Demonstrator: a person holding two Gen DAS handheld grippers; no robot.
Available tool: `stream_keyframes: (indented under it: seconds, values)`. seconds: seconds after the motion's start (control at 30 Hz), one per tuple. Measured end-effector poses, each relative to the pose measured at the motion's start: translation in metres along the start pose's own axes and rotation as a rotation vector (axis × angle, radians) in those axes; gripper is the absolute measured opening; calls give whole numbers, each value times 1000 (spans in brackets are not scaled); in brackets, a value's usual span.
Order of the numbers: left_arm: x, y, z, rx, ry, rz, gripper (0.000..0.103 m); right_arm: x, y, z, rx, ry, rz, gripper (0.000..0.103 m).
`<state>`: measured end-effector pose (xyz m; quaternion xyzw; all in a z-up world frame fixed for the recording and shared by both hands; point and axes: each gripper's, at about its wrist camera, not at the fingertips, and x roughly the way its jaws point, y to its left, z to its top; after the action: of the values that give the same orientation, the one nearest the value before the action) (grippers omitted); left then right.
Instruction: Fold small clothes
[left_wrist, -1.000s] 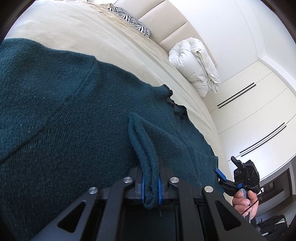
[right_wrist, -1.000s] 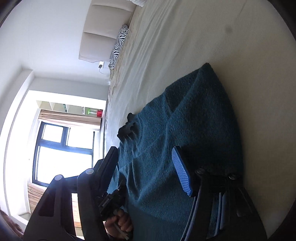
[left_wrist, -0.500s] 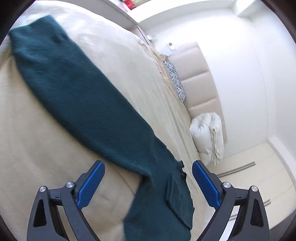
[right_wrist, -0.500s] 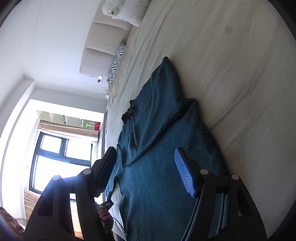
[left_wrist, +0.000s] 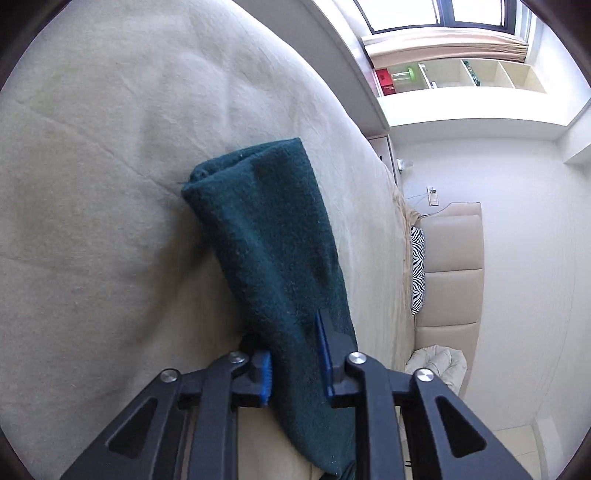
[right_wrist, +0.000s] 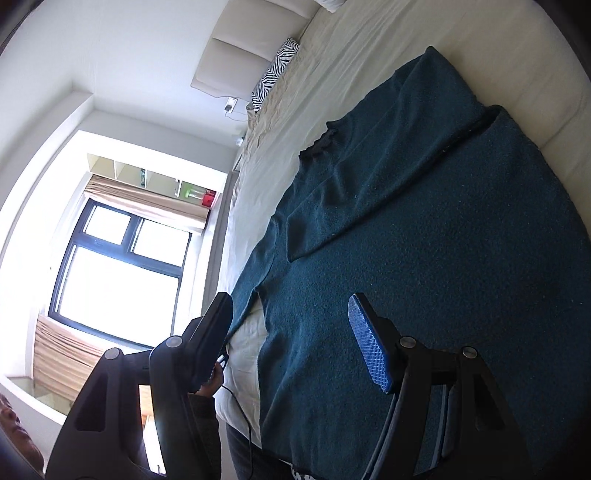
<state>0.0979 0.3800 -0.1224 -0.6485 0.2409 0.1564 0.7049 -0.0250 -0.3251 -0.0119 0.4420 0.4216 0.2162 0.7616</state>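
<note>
Beige bed (left_wrist: 110, 184) under fingers, padded headboard (left_wrist: 450, 266) plus zebra pillow (left_wrist: 418, 269) ahead, bright window (right_wrist: 118, 273) off left, white walls (left_wrist: 528, 258).

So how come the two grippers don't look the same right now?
The left gripper is closed down on a sleeve of the green sweater, while the right gripper is wide open and holds nothing. The left one lifts cloth off the bed; the right one hovers over the spread-out sweater. Both have blue pads.

The sweater (right_wrist: 424, 258) runs past the frame's lower edge.
</note>
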Motion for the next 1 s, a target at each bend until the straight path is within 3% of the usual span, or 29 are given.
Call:
stream_keyframes:
  seconds: [0.07, 0.17, 0.3, 0.37, 0.47, 0.53, 0.57, 0.63, 0.67, 0.73, 0.8, 0.9, 1.0]
  values:
    - [7, -27, -13, 126, 25, 0, 8, 1, 11, -1, -29, 3, -2, 65]
    - [5, -95, -61, 452, 35, -13, 7, 0, 20, 1, -41, -10, 4, 65]
    - [23, -174, -192, 930, 124, 4, 8, 9, 16, 6, -23, -6, 16, 65]
    - [37, -188, -265, 1154, 154, 25, 8, 18, 9, 10, -5, -3, 18, 65]
    - [62, -171, -374, 1476, 196, 103, 10, 36, 1, 17, 20, 6, 24, 65]
    - [81, -147, -418, 1603, 249, 162, 12, 46, -4, 23, 29, 20, 5, 65]
    - [87, -134, -428, 1615, 286, 189, 14, 51, -6, 25, 32, 29, -4, 65]
    - [83, -113, -425, 1599, 309, 193, 35, 62, -10, 31, 38, 48, -29, 65]
    - [78, -110, -421, 1583, 300, 177, 41, 69, -11, 34, 38, 59, -30, 65]
    - [67, -109, -408, 1542, 301, 158, 72, 86, -14, 39, 48, 85, -30, 65]
    - [52, -109, -400, 1537, 291, 106, 76, 105, -15, 43, 57, 112, -38, 65]
    - [44, -110, -391, 1544, 267, 104, 79, 138, -7, 44, 33, 152, -79, 65]
    - [33, -107, -352, 1352, 300, 56, 80, 164, 20, 42, -107, 180, -173, 65]
